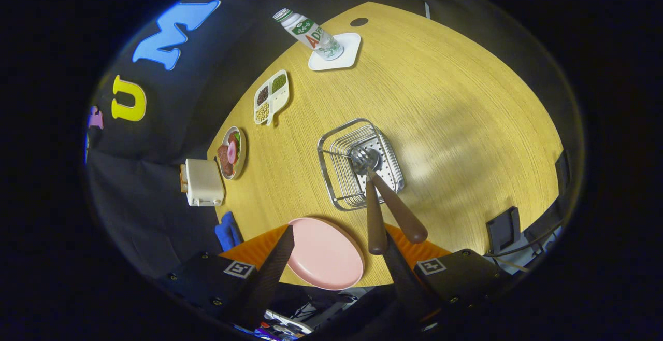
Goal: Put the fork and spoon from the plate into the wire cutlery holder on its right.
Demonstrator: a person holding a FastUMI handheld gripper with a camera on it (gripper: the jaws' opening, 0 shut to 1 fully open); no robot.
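Observation:
I look down on the wire cutlery holder (331,175), a square metal basket on the wooden table (456,123). Two utensils with brown handles lean in it. Their metal heads (363,158) overlap inside the basket, so I cannot tell fork from spoon. One handle (376,222) ends just ahead of my right finger (406,279); the other handle (401,211) ends a little to its right. The pink plate (325,253) lies bare between my fingers, left of the holder. My gripper (336,235) hangs above, open wide and holding nothing.
An orange mat (254,250) lies under the plate. Beyond the holder stand a bottle (308,32) on a white coaster (346,53), a divided dish of beans (271,97), a food plate (232,153) and a white toaster (203,182). Black objects (503,229) sit at the table's right edge.

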